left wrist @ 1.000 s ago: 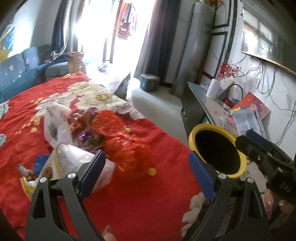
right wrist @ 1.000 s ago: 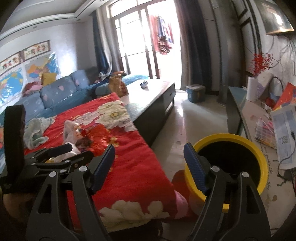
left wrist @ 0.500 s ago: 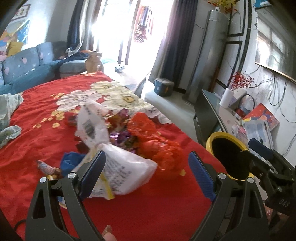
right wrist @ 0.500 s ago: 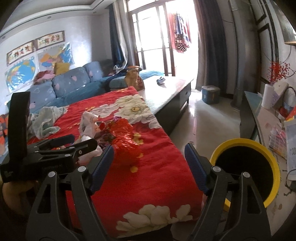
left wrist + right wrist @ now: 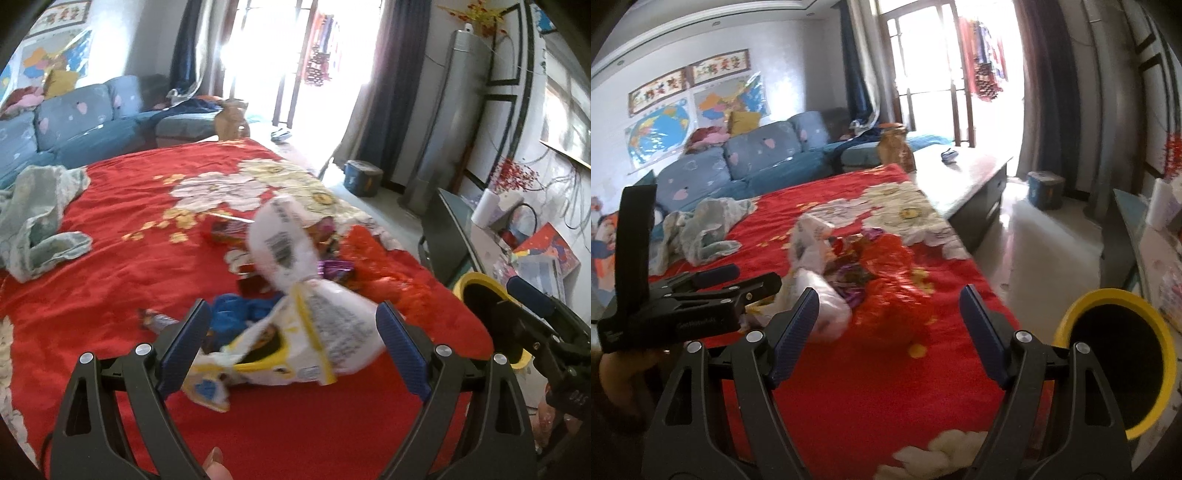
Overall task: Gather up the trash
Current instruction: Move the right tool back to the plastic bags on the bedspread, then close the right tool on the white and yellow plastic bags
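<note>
A pile of trash lies on the red flowered cloth (image 5: 122, 254): a white and yellow snack bag (image 5: 314, 336), a white bag with a barcode (image 5: 280, 247), a blue wrapper (image 5: 236, 317), purple foil (image 5: 336, 267) and a red plastic bag (image 5: 890, 280). My left gripper (image 5: 293, 347) is open, its jaws on either side of the white and yellow bag. My right gripper (image 5: 890, 325) is open and empty, low over the cloth before the red bag. The yellow-rimmed black bin (image 5: 1115, 354) stands right of the table and shows in the left wrist view (image 5: 480, 299).
A pale green cloth (image 5: 37, 214) lies at the table's left. A blue sofa (image 5: 738, 162) is behind it. A dark side table (image 5: 454, 236) with papers and a white roll (image 5: 485, 210) stands right. A blue box (image 5: 1045, 188) sits on the floor.
Both grippers have swung left, away from the bin and over the trash pile. The left gripper has come closer, so the white and yellow bag now sits between its jaws.
</note>
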Available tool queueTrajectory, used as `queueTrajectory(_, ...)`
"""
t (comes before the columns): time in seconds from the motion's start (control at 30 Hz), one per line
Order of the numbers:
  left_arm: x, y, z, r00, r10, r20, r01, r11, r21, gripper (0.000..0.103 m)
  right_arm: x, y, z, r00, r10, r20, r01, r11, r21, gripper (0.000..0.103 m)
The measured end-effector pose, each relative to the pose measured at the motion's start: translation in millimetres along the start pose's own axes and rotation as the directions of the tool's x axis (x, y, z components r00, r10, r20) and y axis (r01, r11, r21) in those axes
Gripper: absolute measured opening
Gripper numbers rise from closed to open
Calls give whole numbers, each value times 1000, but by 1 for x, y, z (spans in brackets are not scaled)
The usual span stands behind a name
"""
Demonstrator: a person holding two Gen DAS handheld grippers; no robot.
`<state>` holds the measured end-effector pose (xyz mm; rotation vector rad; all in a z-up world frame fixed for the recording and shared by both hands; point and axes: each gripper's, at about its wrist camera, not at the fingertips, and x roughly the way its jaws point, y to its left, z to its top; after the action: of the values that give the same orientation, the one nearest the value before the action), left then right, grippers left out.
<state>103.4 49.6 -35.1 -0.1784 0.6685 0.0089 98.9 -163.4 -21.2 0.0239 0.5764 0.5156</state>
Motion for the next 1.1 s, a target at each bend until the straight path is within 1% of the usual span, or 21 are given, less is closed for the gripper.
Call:
queueTrajectory(0.23,-3,33,-4,999,42,-12,-43,997,-57,88,28,15,0,996,57,-71,-58,998,-4,61)
queueTrajectory(0.4,-4,51,-9,999,41,-29,-43,996,-78,88,39,28,-1,992,85,-91,-87,996,-28,60)
queueTrajectory(0.53,2,71,-15,998,32,-62,-40,990,-136,87,50,38,-1,989,96,-114,-102,994,-48,59)
queueTrajectory(0.6,3,77,-18,997,17,-73,-29,987,-158,81,55,40,-1,987,98,-127,-105,993,-52,58)
queueTrajectory(0.7,7,78,-22,996,-3,-87,-11,987,-162,75,61,43,-3,985,99,-144,-107,993,-53,57)
queueTrajectory(0.77,10,78,-25,994,-35,-100,18,987,-162,73,64,45,-4,983,101,-154,-110,992,-55,56)
queueTrajectory(0.9,21,81,-31,985,-102,-136,74,977,-201,72,69,46,-7,980,106,-171,-117,992,-54,52)
queueTrajectory(1.1,29,86,-34,977,-160,-139,123,963,-240,72,74,46,-8,977,115,-181,-126,991,-51,51)
